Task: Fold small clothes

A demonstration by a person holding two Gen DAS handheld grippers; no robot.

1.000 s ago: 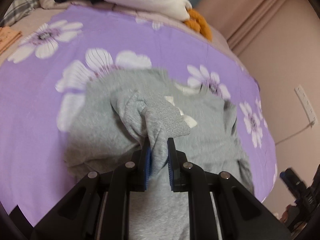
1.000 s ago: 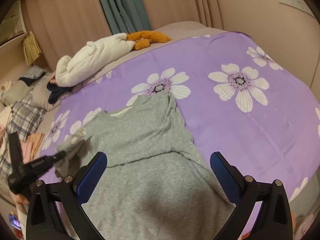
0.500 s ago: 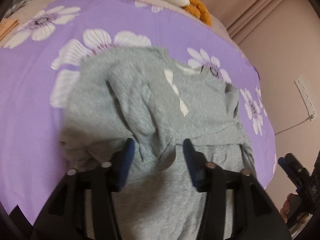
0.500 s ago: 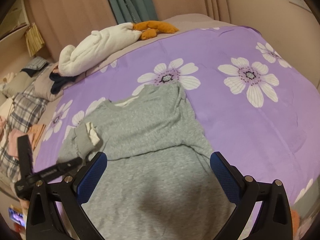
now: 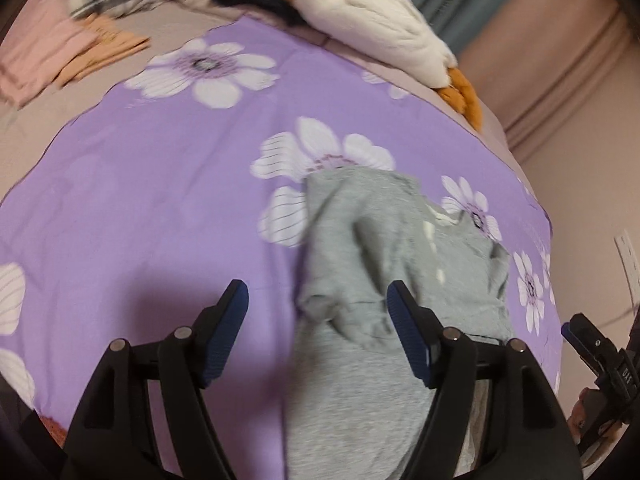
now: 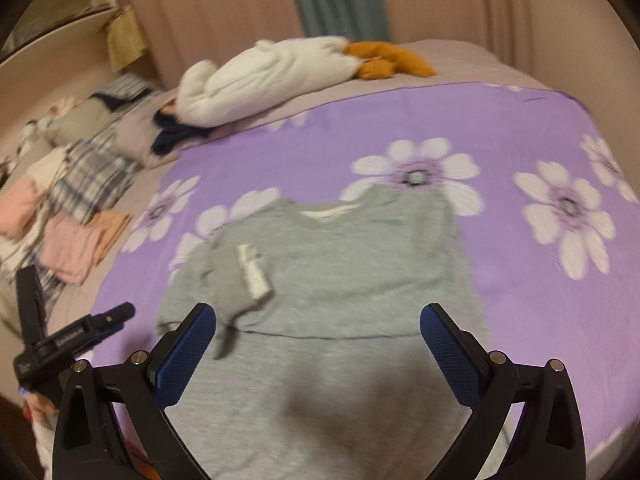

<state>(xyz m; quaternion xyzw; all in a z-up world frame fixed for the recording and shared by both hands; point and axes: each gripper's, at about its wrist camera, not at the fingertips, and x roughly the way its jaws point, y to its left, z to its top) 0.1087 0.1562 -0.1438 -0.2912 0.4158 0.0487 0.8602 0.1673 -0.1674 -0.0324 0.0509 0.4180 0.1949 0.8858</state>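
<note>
On the purple flowered bedspread [image 6: 520,128] ahead of both gaping, empty tools, left tool [image 5: 318,334] and right tool [image 6: 318,354], the grey sweatshirt [image 6: 340,264] has one sleeve [image 6: 236,280] folded in, so the other probably comes next.

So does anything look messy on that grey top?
Yes. The sleeve folded across the grey top lies crumpled, its white cuff lining turned outward. Both grippers, left and right, are open and off it.

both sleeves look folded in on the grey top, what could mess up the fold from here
1. The sleeve lies bunched rather than flat on the grey top, so it may make the next fold lumpy.
2. Both the left gripper and the right gripper are open and empty; a one-sided grab could drag the top askew on the purple blanket.
</note>
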